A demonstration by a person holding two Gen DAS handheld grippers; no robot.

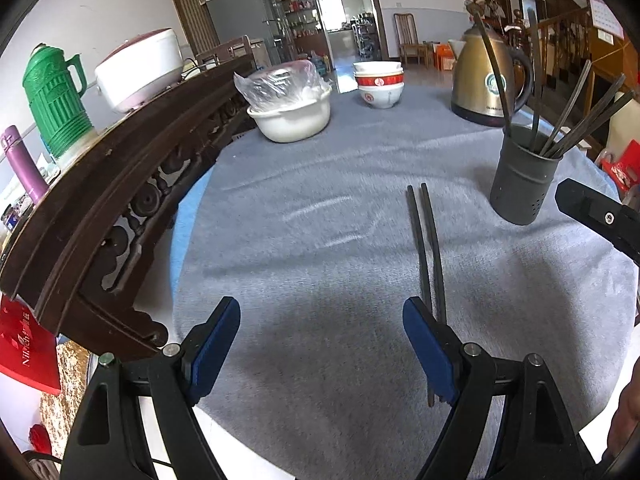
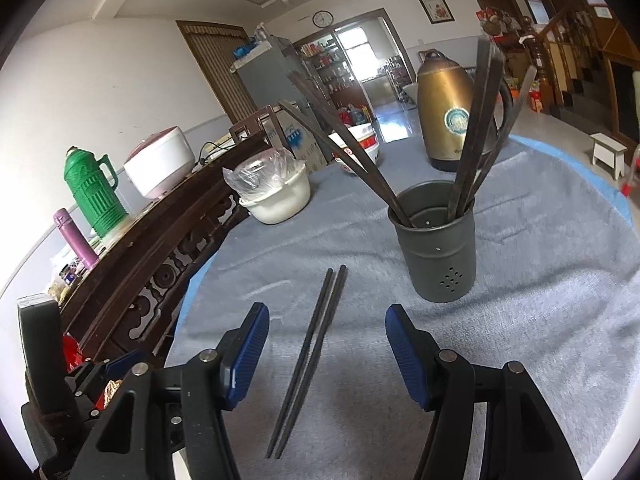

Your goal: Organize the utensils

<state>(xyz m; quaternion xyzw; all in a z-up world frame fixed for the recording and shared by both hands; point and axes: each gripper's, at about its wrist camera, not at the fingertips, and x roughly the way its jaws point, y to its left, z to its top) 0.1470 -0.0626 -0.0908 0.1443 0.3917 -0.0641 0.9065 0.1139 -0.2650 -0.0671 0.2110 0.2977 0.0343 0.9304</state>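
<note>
Two loose chopsticks [image 2: 308, 360] lie side by side mid-tabletop, just short of the grey holder [image 2: 436, 244] (already stocked). Best to straddle both and pinch them together. The right gripper [image 2: 326, 354] hangs spread around them, untouching; the left gripper [image 1: 320, 350] gapes empty beside them.

Red bag [image 1: 26, 350] at lower left edge of left wrist view: white lettering, reads roughly "Nil…", rest illegible. Gold kettle [image 1: 486, 80]: round green-white emblem, small line of print near base, both too blurred to read.
</note>
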